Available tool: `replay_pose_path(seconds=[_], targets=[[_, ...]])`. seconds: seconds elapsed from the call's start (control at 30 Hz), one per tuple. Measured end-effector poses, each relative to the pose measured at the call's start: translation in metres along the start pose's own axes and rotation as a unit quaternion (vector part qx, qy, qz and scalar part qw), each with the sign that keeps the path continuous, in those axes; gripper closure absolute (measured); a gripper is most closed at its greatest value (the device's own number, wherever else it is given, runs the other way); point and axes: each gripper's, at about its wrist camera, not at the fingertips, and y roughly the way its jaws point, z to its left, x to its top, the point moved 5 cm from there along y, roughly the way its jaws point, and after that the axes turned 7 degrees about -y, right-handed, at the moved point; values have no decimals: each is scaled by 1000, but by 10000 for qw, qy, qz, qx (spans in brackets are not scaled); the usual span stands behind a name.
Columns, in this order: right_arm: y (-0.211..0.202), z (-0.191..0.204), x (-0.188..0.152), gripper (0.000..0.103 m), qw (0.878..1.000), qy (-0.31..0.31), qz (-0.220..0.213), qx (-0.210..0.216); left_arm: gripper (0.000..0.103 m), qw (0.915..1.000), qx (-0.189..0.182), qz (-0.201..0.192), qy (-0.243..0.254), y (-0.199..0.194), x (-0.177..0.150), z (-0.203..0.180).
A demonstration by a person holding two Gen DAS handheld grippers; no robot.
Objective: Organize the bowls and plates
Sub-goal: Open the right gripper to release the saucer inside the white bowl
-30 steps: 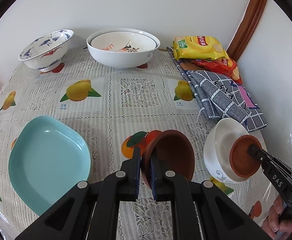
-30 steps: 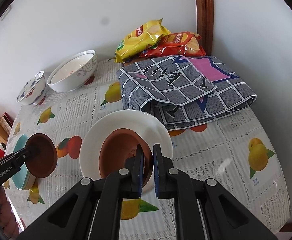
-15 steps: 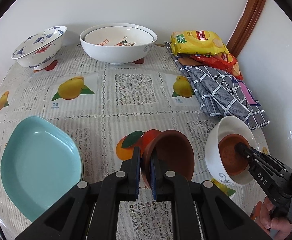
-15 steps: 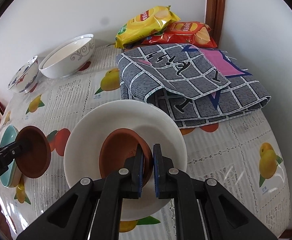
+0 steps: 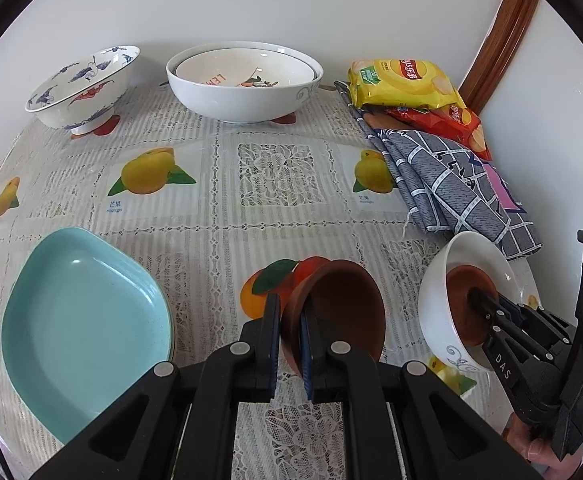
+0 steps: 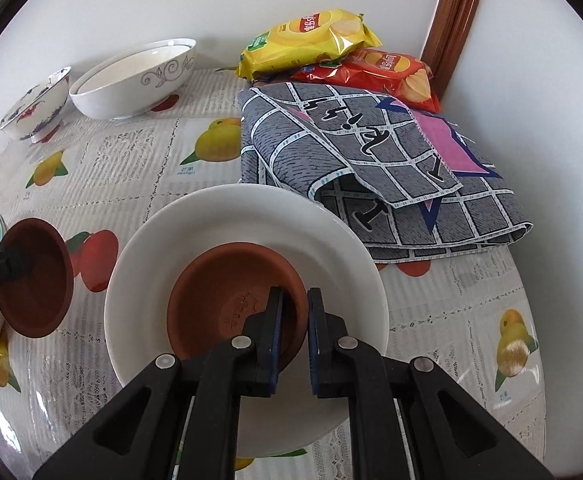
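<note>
My left gripper [image 5: 290,312] is shut on the rim of a brown clay bowl [image 5: 343,312], held tilted above the tablecloth; it also shows in the right wrist view [image 6: 35,280]. My right gripper [image 6: 294,304] is shut on the rim of a second brown clay bowl [image 6: 227,300], which sits inside a white bowl [image 6: 211,224] on the table. In the left wrist view that white bowl [image 5: 435,312] stands at the right with the right gripper [image 5: 479,300] reaching into it.
Stacked teal plates [image 5: 79,320] lie front left. A blue-patterned bowl [image 5: 79,88] and nested large white bowls [image 5: 243,80] stand at the back wall. A grey checked cloth [image 6: 371,160] and chip bags [image 6: 311,40] fill the back right corner.
My right gripper has lowered its brown bowl deeper into the white bowl, and the view has closed in. My left gripper still holds its bowl, shifted slightly.
</note>
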Motion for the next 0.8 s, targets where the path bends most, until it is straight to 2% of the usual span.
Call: replay_pose_path(seconds=[0.37, 0.8], targets=[[5, 5, 0, 88, 9997, -182, 97, -147, 93, 10000, -3, -78, 6, -8, 1, 3], [1, 5, 1, 81, 9999, -89, 93, 37, 93, 9998, -21, -181, 53, -21, 2, 3]])
